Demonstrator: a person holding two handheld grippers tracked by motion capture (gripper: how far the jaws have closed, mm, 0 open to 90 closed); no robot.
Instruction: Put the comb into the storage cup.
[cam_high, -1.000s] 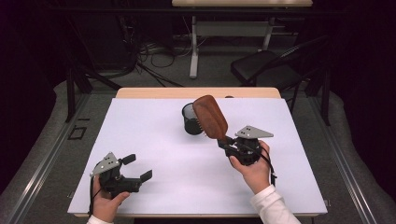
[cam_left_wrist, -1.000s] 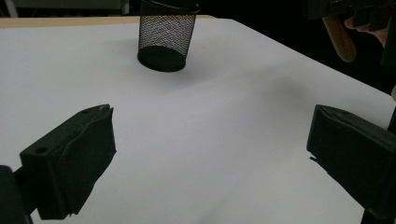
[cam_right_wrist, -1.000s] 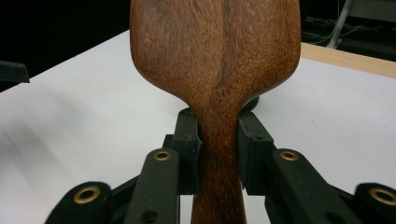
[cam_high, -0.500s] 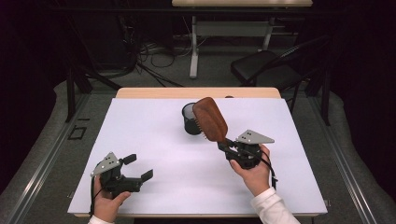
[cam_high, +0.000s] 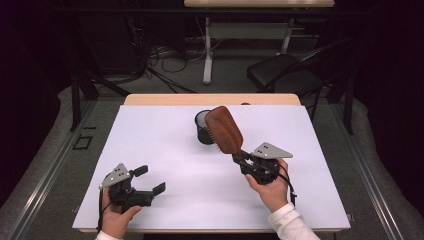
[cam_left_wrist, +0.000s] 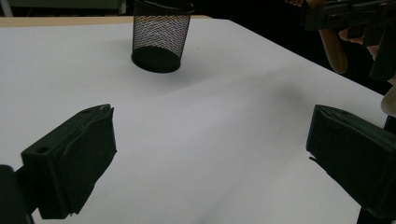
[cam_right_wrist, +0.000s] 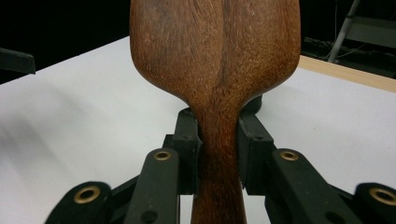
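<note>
right gripper view, brown wooden hairbrush (cam_right_wrist: 215, 70), grained back, handle clamped between jaws

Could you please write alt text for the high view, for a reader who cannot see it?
The right tongs grip a wooden hairbrush by its handle, its head raised beside a black mesh cup that stands on a white table. The left tongs sit open and empty near the table's front left edge.
</note>
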